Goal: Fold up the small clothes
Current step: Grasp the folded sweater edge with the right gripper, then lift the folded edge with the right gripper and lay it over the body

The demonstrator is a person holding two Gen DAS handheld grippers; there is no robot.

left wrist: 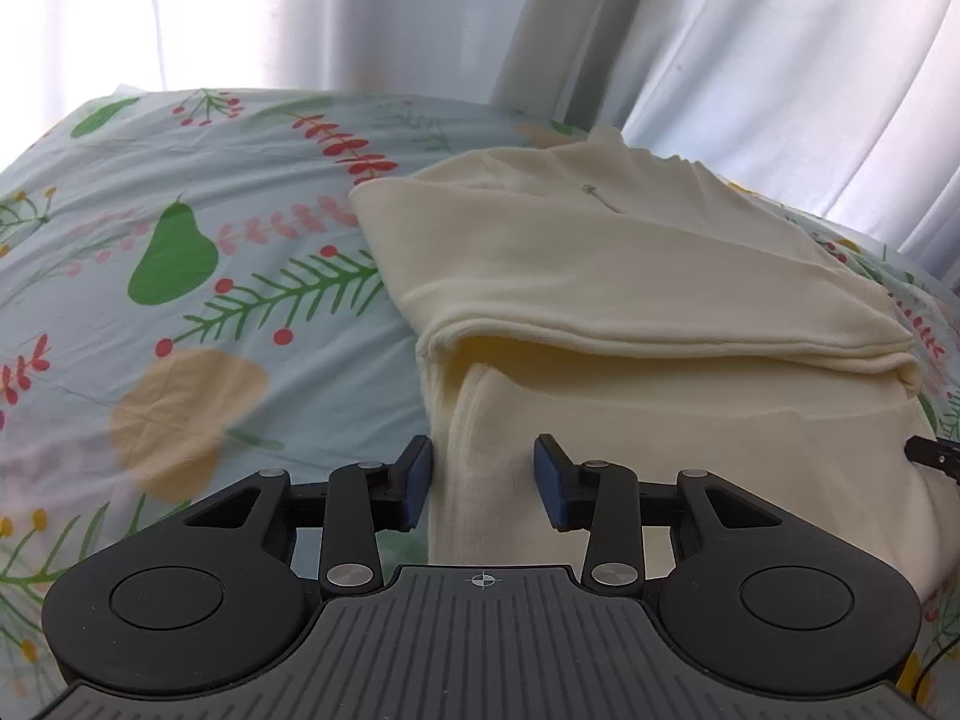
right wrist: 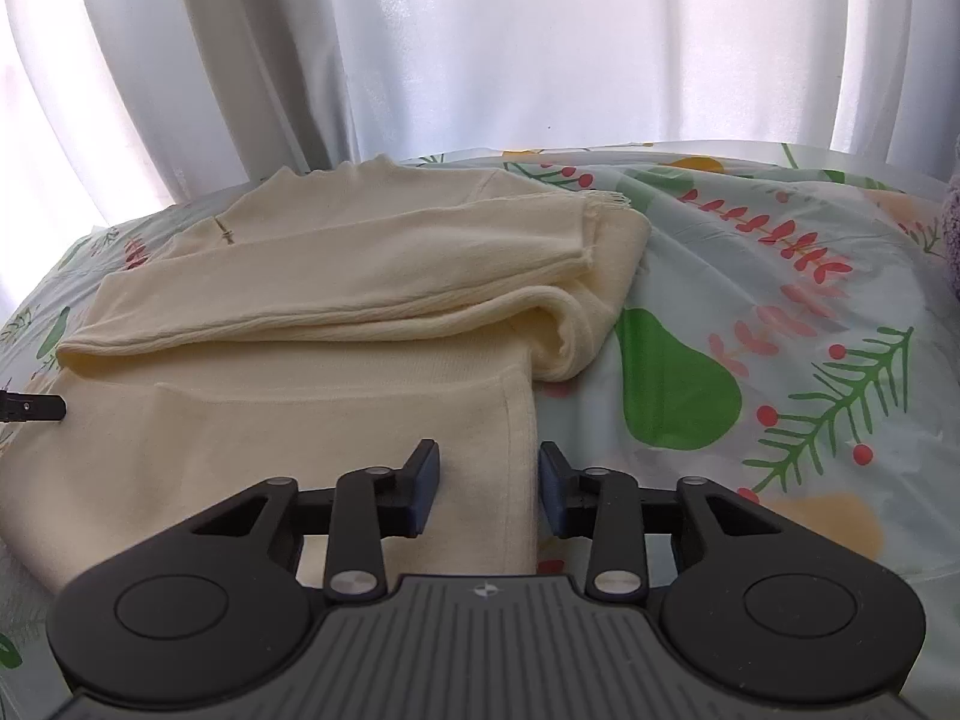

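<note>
We counted one cream sweater [left wrist: 630, 276], folded on one floral bedsheet [left wrist: 180, 312]. Left gripper [left wrist: 483, 480] and right gripper [right wrist: 489, 489] stood released, fingers straddling its near edges.

No readable text, brand, label or number anywhere in your two views. Only sign: a small crosshair target mark [left wrist: 485, 580] printed at the top centre of the ribbed grey plate on your left gripper body, and the same mark [right wrist: 482, 589] on your right one. The small dark mark on the cream garment [right wrist: 226, 232] is too tiny to read.
</note>
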